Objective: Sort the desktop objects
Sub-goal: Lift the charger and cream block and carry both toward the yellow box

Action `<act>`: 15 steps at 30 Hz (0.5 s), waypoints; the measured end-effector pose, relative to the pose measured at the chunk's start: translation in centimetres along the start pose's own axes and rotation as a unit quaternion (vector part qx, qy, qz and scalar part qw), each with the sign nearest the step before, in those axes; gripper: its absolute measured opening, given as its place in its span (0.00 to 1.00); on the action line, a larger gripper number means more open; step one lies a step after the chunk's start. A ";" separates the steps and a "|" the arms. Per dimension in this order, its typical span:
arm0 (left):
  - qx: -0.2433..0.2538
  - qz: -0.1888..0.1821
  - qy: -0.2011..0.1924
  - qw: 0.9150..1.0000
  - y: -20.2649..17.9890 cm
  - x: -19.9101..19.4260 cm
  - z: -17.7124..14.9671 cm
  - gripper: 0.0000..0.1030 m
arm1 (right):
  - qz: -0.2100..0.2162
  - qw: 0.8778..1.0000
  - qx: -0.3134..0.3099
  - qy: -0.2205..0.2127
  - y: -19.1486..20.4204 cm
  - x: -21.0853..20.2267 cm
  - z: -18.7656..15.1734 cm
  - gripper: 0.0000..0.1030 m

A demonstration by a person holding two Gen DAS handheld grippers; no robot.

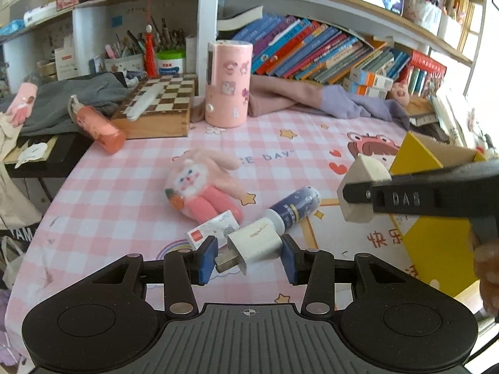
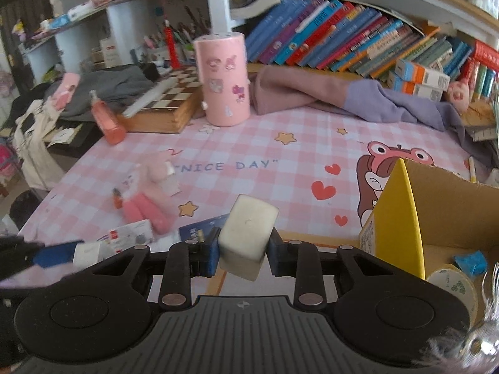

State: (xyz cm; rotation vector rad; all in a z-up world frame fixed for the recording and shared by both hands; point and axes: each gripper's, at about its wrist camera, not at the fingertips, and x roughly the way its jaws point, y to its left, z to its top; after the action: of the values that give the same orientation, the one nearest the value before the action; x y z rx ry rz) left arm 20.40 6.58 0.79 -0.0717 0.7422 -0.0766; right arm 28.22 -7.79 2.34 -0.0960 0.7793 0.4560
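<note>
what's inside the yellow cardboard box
In the yellow cardboard box: a tape roll and a small blue packet. The box wall and gripper hide the rest.

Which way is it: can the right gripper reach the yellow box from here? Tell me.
Probably yes. The right gripper, shut on a white cube, sits just left of the open yellow box, with nothing between them.

Your surface [image 2: 280,143] wears a pink checked cloth printed "NICE DAY". On it: pink sticker-covered cylinder [image 2: 223,79] upright at the back, chessboard box [image 2: 168,106] just beside it, plush rabbit [image 1: 202,184] lying mid-cloth, dark blue tube [image 1: 296,207] and small white card packet [image 1: 212,229] near it, yellow cardboard box [image 2: 402,218] at right.
</note>
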 end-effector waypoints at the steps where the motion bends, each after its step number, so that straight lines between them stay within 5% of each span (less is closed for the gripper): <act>1: -0.003 -0.002 -0.003 1.000 0.1 -0.4 -0.1 0.41 | 0.002 1.000 -0.004 -0.001 0.3 -0.4 -0.2 0.27; 15: -0.020 -0.032 -0.033 0.999 1.2 -5.2 -1.1 0.41 | 0.013 1.000 -0.016 -0.002 2.5 -4.4 -3.1 0.26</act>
State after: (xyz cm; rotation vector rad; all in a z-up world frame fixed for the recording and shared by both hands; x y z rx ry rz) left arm 15.87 8.22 3.35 -0.1349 0.6751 -0.1200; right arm 22.36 -7.95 3.43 -0.1140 0.7703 0.4937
